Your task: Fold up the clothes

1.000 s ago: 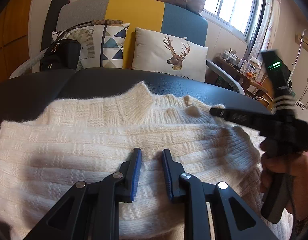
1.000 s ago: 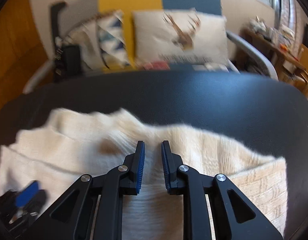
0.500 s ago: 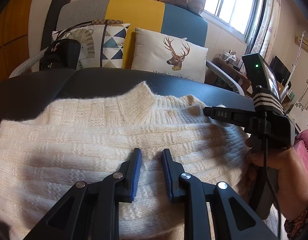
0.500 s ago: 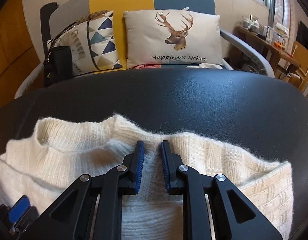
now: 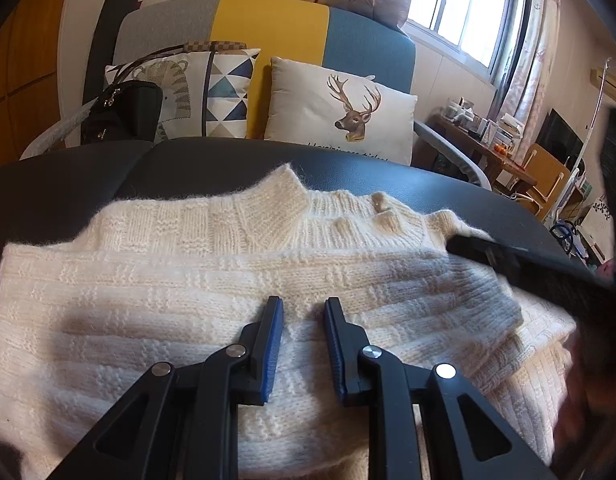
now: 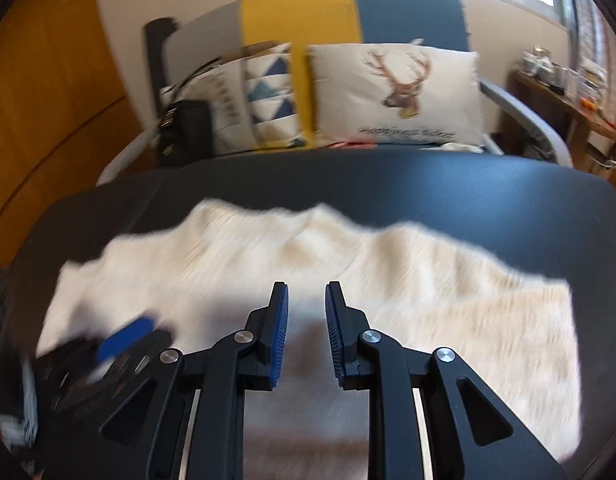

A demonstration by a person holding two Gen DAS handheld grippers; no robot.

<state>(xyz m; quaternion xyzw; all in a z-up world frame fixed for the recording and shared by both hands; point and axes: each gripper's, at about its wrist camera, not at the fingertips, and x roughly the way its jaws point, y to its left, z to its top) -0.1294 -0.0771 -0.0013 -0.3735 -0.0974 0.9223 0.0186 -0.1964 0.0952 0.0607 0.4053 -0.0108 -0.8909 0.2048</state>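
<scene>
A cream knitted sweater (image 5: 188,280) lies partly folded on the black table (image 5: 228,168), collar toward the sofa. My left gripper (image 5: 303,312) hovers over its middle, open, with a gap between the blue pads and no cloth pinched. The right gripper (image 6: 306,300) hangs above the sweater (image 6: 428,300); its jaws are opening and nothing is between them. One of its black fingers (image 5: 492,256) reaches in from the right by the sweater's shoulder. The right wrist view is blurred, with the left gripper (image 6: 124,336) at its lower left.
Behind the table stands a grey, yellow and blue sofa (image 5: 268,24) with a deer pillow (image 5: 340,116), a triangle-print pillow (image 5: 224,92) and a black handbag (image 5: 124,112). A cluttered wooden side table (image 5: 488,140) is at the right under the window.
The right gripper has pulled back from the sweater's collar toward the right and sits lower at the frame's edge, its jaws slightly wider. The left gripper and sweater have stayed put.
</scene>
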